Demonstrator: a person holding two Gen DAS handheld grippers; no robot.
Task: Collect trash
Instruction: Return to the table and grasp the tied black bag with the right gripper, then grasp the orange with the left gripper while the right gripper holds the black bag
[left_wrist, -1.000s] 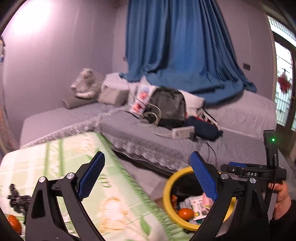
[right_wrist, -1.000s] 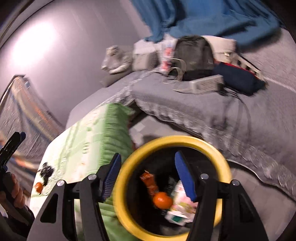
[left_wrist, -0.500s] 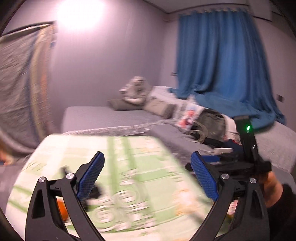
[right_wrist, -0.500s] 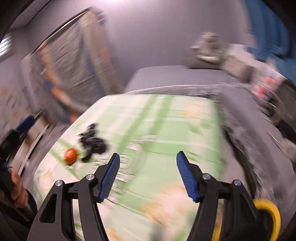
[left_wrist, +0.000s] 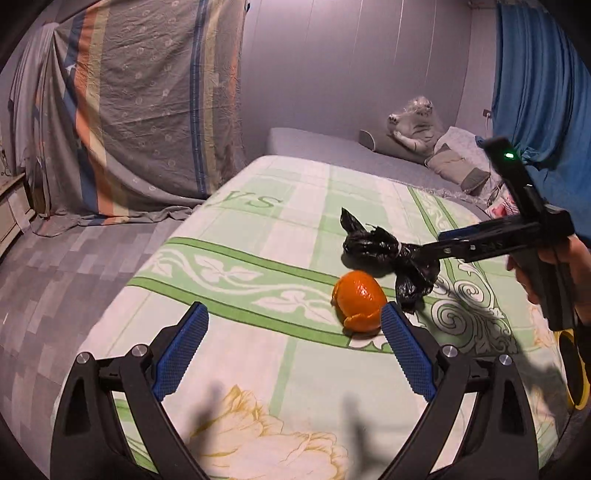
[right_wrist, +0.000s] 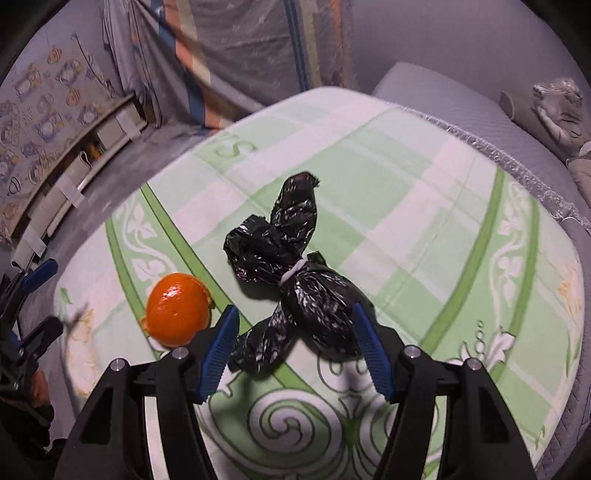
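Note:
A knotted black plastic bag (right_wrist: 295, 291) with a white tie lies on the green and white patterned cloth (right_wrist: 424, 206). An orange peel (right_wrist: 177, 314) lies just left of it. My right gripper (right_wrist: 291, 350) is open, its fingers either side of the bag's near end. In the left wrist view the orange peel (left_wrist: 358, 301) lies ahead, close to my right fingertip (left_wrist: 402, 343). My left gripper (left_wrist: 291, 350) is open and empty above the cloth. The black bag (left_wrist: 388, 258) lies behind the peel, with the right gripper (left_wrist: 436, 254) reaching to it.
The yellow rim of a bin (left_wrist: 572, 369) shows at the right edge beyond the cloth. A striped sheet (left_wrist: 147, 110) hangs at the back left. A grey bed (left_wrist: 351, 151) with a plush toy (left_wrist: 413, 122) and a blue curtain (left_wrist: 535, 92) stand behind.
Both grippers have swung left, away from the yellow bin, to the cloth. The right gripper has come down around the black bag. The left now faces the orange peel.

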